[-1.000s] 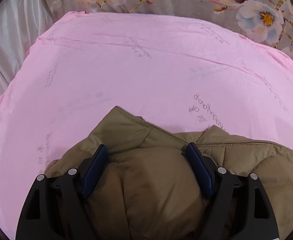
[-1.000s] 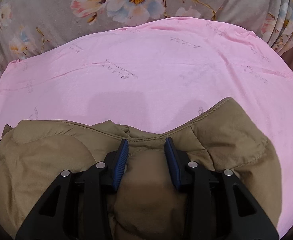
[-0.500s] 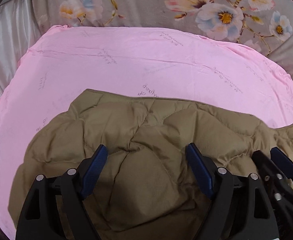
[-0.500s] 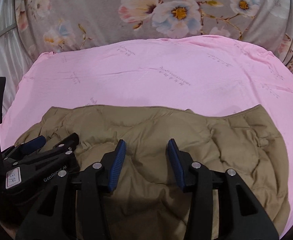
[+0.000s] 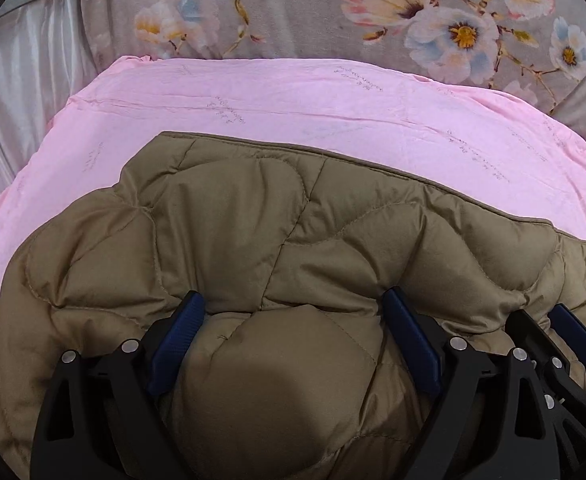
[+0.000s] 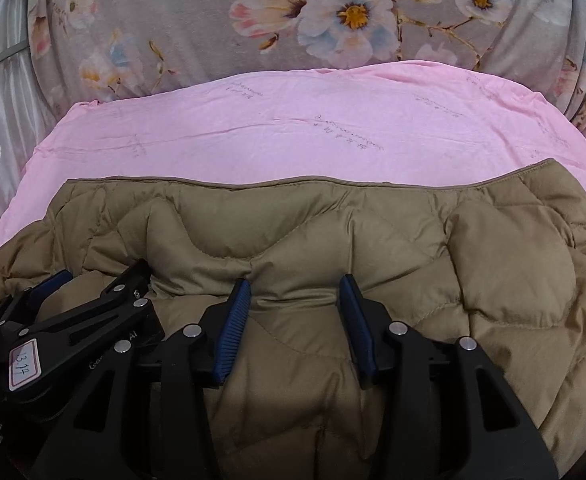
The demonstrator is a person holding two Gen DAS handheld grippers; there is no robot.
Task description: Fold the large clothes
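Olive quilted padded jacket [image 5: 293, 240] lies on the pink sheet [image 5: 293, 100], one fold laid. Left gripper [image 5: 293, 332] is opening around padding; right gripper [image 6: 297, 304] still pinches a ridge. Further folds remain.

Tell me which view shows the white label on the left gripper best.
The right wrist view. There the left gripper lies side-on at the frame's left, and the white label with handwritten digits faces the camera. The left wrist view shows only that gripper's own fingers over the brown quilted jacket; no label appears.
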